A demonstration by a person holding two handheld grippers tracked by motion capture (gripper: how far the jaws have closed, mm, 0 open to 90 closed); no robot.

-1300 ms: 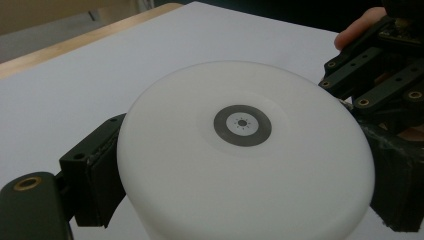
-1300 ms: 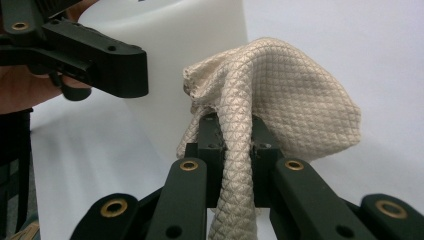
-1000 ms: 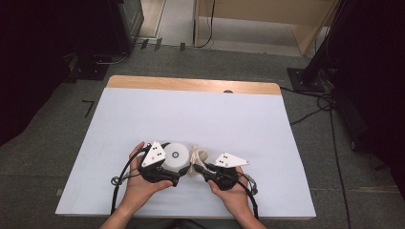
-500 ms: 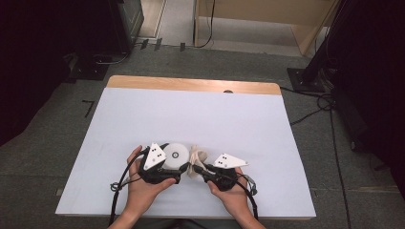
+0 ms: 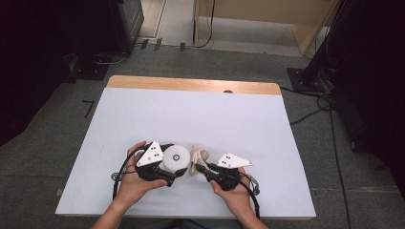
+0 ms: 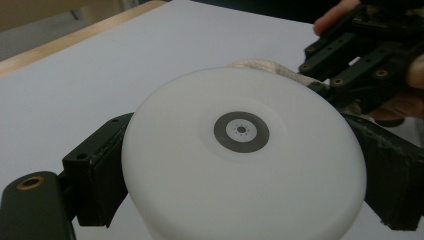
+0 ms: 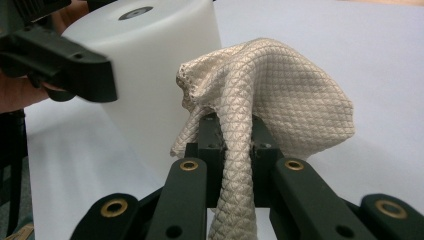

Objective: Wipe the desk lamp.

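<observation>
Cylinder, white, upright near table front edge, clamped between left gripper jaws. Cloth, beige, quilted, bunched against cylinder's side, pinched in closed right gripper.

The white cylinder's base is cut off at the bottom edge.

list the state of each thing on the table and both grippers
white round container: upright on the table, clamped at its sides by the left gripper
beige quilted cloth: bunched up, pinched in the right gripper, touching the container's side
left gripper: shut on the container
right gripper: shut on the cloth
table: covered with a white sheet, wooden edge bare at the far side
</observation>
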